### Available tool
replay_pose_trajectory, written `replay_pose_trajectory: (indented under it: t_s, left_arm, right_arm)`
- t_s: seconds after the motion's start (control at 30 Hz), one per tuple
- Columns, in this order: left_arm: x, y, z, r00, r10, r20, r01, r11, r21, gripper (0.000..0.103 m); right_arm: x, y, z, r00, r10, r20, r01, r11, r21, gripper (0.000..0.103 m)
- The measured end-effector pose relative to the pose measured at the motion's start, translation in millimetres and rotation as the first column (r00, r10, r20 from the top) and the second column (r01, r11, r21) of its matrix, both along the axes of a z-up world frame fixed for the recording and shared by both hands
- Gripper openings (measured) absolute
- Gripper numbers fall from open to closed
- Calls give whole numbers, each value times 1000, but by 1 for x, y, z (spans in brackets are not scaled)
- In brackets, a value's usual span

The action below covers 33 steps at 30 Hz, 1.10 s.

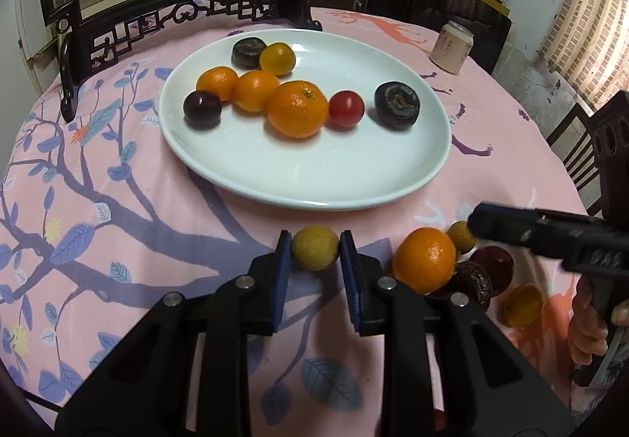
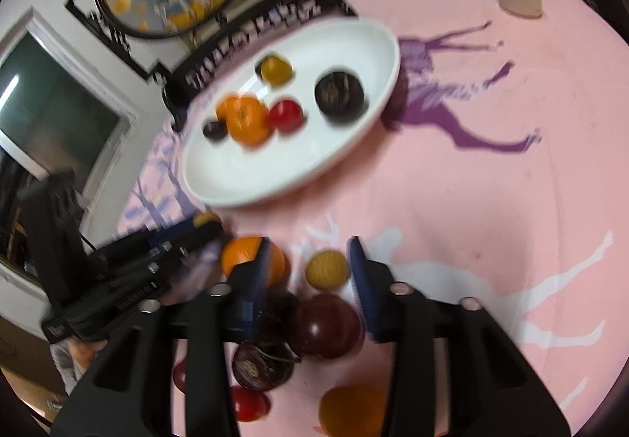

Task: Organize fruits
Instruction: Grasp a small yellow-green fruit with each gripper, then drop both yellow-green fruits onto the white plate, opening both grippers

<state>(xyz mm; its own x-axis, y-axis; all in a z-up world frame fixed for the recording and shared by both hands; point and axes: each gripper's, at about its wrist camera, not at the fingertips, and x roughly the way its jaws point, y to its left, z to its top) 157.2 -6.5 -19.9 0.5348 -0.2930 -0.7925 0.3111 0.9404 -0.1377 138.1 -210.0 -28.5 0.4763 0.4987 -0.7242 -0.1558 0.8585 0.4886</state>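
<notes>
A white plate point(image 1: 306, 185) holds several fruits: oranges, dark plums, a red one point(image 1: 346, 108). My left gripper point(image 1: 315, 240) is shut on a small yellow-green fruit point(image 1: 314, 247) just in front of the plate, on or just above the cloth. To its right lie loose fruits: an orange point(image 1: 424, 259), a small yellow one point(image 1: 460, 236), dark plums point(image 1: 493, 267). My right gripper point(image 2: 310, 252) is open over that pile, a yellow fruit point(image 2: 327, 268) between its fingertips, a dark plum point(image 2: 328, 327) lower between the fingers. The plate point(image 2: 243, 189) lies beyond.
A pale can point(image 1: 450, 47) stands at the table's far right. A dark carved wooden stand point(image 1: 118, 39) sits behind the plate. The round table has a pink patterned cloth point(image 1: 118, 201). Chairs stand at the right edge.
</notes>
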Motion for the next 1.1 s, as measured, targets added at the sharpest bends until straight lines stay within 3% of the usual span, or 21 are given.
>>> replay_pose_trajectory:
  t_s: [0.17,0.23,0.43,0.63,0.77,0.9,0.93,0.97,1.0,1.1]
  left_arm:
    - [-1,-4,-2,1000,-17,2,17,1000,20,25]
    - [-2,-4,-2,1000,-19,3,19,1000,23,25]
    - [1,-5,-7,1000,-16,-3,17,999,37,25]
    - [-12,-4,26,995,-29,90,29,1000,-1,25]
    - [8,-8,48,990,19,141,-22,1000,22,25]
    - [35,-18,42,988,55,142,-67,995,77,26]
    - [39,-20,38,988,67,142,-80,993,89,31]
    - [43,-20,33,988,78,136,-92,991,101,39]
    - [44,-20,29,988,77,130,-91,990,106,56]
    - [38,-16,27,988,60,141,-74,993,96,59]
  right_arm:
    - [3,5,-12,1000,12,-17,-14,998,-63,34]
    - [1,8,-10,1000,24,-4,-25,995,-92,28]
    - [-1,10,-7,999,37,17,-35,994,-100,25]
    - [-12,4,22,992,16,127,-9,998,-58,25]
    - [4,11,43,982,-26,187,37,998,-58,25]
    - [36,24,41,980,-46,192,59,996,-63,26]
    - [42,25,38,979,-58,194,73,995,-73,28]
    - [44,24,34,979,-66,191,85,992,-93,39]
    - [46,23,32,981,-71,181,92,990,-109,54]
    - [37,8,30,978,-92,188,106,992,-65,55]
